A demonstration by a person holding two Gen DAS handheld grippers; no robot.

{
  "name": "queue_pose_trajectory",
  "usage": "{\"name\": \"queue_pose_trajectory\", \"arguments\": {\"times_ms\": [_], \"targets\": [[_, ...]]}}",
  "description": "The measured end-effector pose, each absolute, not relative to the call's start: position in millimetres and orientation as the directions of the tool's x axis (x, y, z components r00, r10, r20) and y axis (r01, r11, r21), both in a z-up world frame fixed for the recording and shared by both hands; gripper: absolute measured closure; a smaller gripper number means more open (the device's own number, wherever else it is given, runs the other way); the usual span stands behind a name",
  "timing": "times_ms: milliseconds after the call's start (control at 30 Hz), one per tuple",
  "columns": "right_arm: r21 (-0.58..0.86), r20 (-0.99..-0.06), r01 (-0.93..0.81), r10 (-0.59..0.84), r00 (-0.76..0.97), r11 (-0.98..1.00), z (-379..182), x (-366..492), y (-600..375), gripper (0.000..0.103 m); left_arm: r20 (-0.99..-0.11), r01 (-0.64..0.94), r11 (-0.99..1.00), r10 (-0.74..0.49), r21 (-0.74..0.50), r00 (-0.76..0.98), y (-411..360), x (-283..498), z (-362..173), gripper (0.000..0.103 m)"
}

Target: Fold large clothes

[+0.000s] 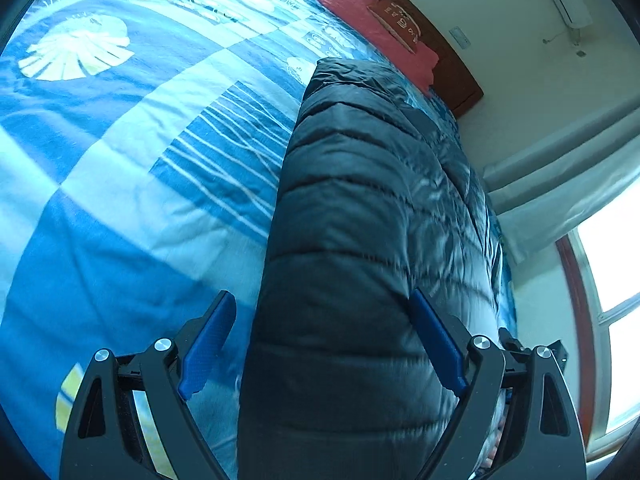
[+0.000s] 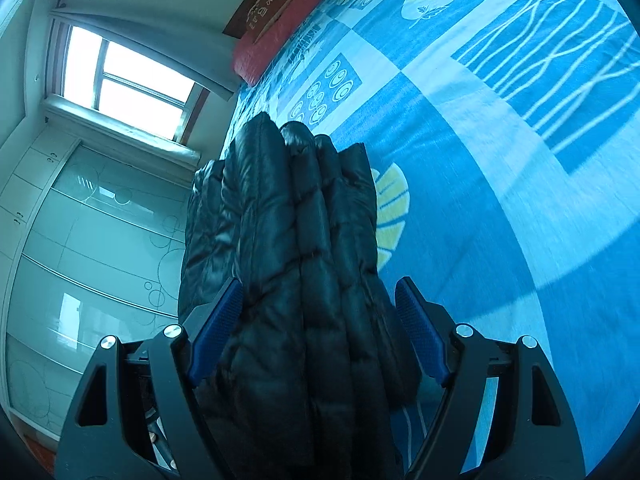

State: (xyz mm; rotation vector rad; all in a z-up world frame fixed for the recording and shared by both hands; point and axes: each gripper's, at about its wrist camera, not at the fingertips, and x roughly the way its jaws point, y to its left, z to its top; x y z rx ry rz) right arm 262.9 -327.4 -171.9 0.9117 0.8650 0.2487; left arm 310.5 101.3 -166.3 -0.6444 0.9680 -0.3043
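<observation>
Left gripper (image 1: pixel 322 334): jaws are standing wide, straddling the folded jacket edge; right pad is touching fabric, left pad is apart.
Right gripper (image 2: pixel 318 330): fingers are spread wide around the stacked layers, left pad pressing them.
Puffer jacket (image 1: pixel 360 216): black, glossy, quilted; it is lying at frame centre on the bedspread.
Bedspread (image 1: pixel 120 152): blue patchwork with leaf prints.
Pillow (image 1: pixel 372 20): pink, upper right; writing on it is unreadable.
</observation>
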Motion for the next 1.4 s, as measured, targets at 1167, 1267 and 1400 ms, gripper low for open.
{"name": "queue_pose_trajectory", "arguments": {"times_ms": [1167, 1267, 1400], "targets": [[0.17, -0.598, 0.153, -0.021, 0.801, 0.973, -45, 73, -230, 0.012, -0.653, -0.019, 0.988, -0.086, -0.151, 0.752, 62, 118, -68, 0.016], [0.135, -0.574, 0.136, -0.035, 0.818, 0.981, -34, 65, -220, 0.012, -0.63, -0.013, 0.993, -0.065, -0.118, 0.774, 55, 109, -55, 0.016], [0.111, -0.549, 0.123, -0.043, 0.835, 0.986, -23, 56, -211, 0.012, -0.618, 0.001, 0.993, -0.074, -0.118, 0.783, 49, 103, -47, 0.016]]}}
